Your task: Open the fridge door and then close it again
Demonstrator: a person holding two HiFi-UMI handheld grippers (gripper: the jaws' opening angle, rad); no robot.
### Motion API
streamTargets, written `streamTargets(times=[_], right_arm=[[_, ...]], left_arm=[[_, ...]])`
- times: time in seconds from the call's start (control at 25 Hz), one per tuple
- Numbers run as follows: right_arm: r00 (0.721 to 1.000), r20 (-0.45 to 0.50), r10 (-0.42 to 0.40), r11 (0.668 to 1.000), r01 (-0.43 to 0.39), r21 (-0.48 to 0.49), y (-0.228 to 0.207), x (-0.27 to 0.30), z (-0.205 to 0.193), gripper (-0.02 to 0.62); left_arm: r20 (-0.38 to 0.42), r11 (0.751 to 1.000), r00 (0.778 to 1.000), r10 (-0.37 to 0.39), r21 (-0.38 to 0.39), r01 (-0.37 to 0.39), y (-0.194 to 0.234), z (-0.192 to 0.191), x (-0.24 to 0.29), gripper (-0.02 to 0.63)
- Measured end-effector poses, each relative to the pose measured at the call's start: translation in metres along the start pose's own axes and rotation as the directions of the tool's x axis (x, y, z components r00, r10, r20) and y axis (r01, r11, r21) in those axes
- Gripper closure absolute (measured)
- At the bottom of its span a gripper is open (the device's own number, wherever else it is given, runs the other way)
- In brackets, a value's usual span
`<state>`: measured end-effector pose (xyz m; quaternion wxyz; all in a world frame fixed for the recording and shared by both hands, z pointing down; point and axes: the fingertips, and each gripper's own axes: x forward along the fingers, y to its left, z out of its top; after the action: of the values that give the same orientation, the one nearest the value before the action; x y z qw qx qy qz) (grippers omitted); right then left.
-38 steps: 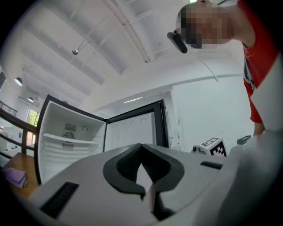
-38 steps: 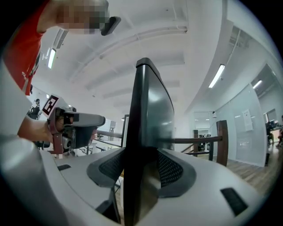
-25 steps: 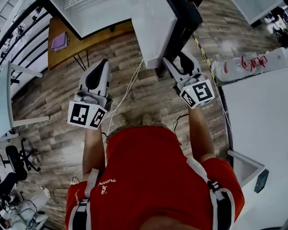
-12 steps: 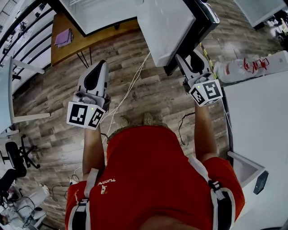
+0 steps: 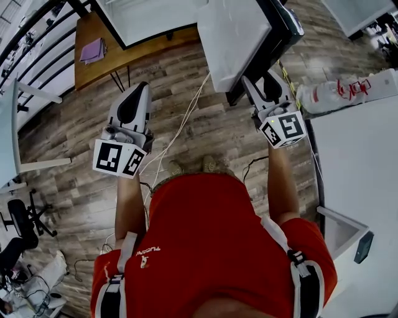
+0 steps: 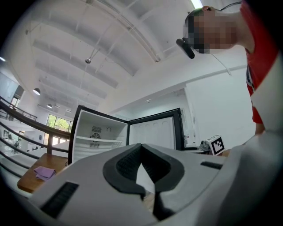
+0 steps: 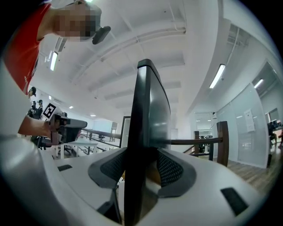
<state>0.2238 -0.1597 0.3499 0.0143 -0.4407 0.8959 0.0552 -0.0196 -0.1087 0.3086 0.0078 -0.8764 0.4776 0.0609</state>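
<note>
The small fridge [image 5: 143, 18] stands open ahead of me, its white inside [image 6: 95, 137] and shelf showing in the left gripper view. Its door [image 5: 236, 37] swings out toward me, white on the inner face and black on the outside. My right gripper [image 5: 264, 84] is closed on the door's free edge [image 7: 148, 110], which runs upright between the pads of that gripper [image 7: 141, 163]. My left gripper [image 5: 137, 90] hovers over the floor left of the door, shut and empty [image 6: 142, 154], pointing at the open fridge.
A wooden table [image 5: 124, 59] with a purple cloth [image 5: 93, 51] stands left of the fridge. A white cable [image 5: 180, 124] trails across the plank floor. A white counter [image 5: 354, 161] with a plastic bottle [image 5: 329, 93] is close on the right. An office chair [image 5: 22, 220] is at left.
The right gripper has moved right with the door's edge in it, and the door has swung that way. The left gripper has stayed shut and hardly shifted in the head view.
</note>
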Motion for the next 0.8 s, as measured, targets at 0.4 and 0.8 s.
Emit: streamTargets(times=[0.4,0.8], right_arm=[[1.0,-0.005,0.017,0.999,-0.017,-0.046,0.07,0.051,0.004,0.334],[1.0,0.002,-0.018,0.999,0.018,-0.046,0.118,0.101,0.007,0.304]], left_arm=[[0.02,1.0,1.0,-0.009,-0.008,0.009,0.041,0.004,-0.032,0.597],[0.038,1.0,0.999,0.001,-0.008,-0.001,0.088,0.012,-0.062,0.597]])
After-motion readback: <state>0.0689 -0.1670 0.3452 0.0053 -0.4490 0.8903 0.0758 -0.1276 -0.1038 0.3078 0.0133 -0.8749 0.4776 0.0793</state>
